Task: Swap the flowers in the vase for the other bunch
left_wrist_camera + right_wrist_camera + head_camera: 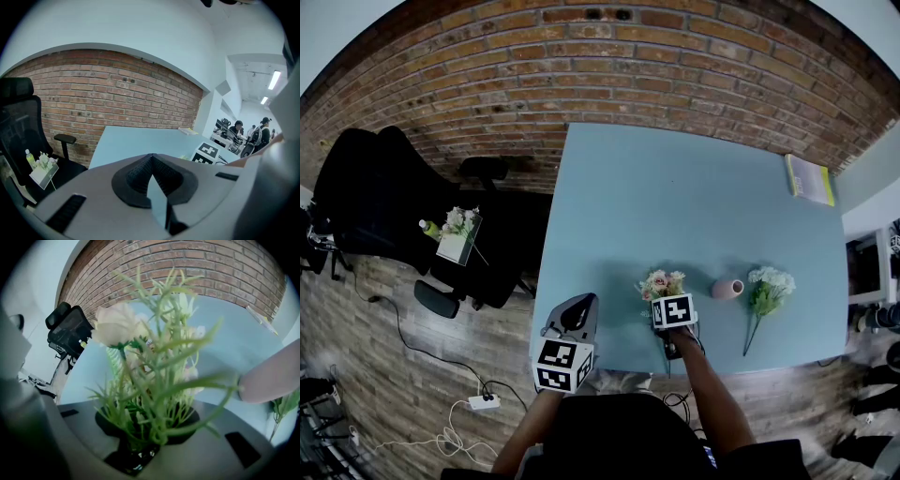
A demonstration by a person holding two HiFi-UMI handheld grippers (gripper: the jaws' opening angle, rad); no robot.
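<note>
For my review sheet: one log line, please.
right gripper: shut on pink bunch; left gripper: shut; vase: empty; white bunch: on table

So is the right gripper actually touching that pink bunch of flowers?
Touching. In the right gripper view, the pink bunch has its stems running down into the narrow slot of the right gripper, whose jaws are closed onto them.

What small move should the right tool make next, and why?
Probably lift the pink bunch a little off the table: the right tool is closed on its stems, the vase beside it holds no flowers, and the white bunch lies apart.
</note>
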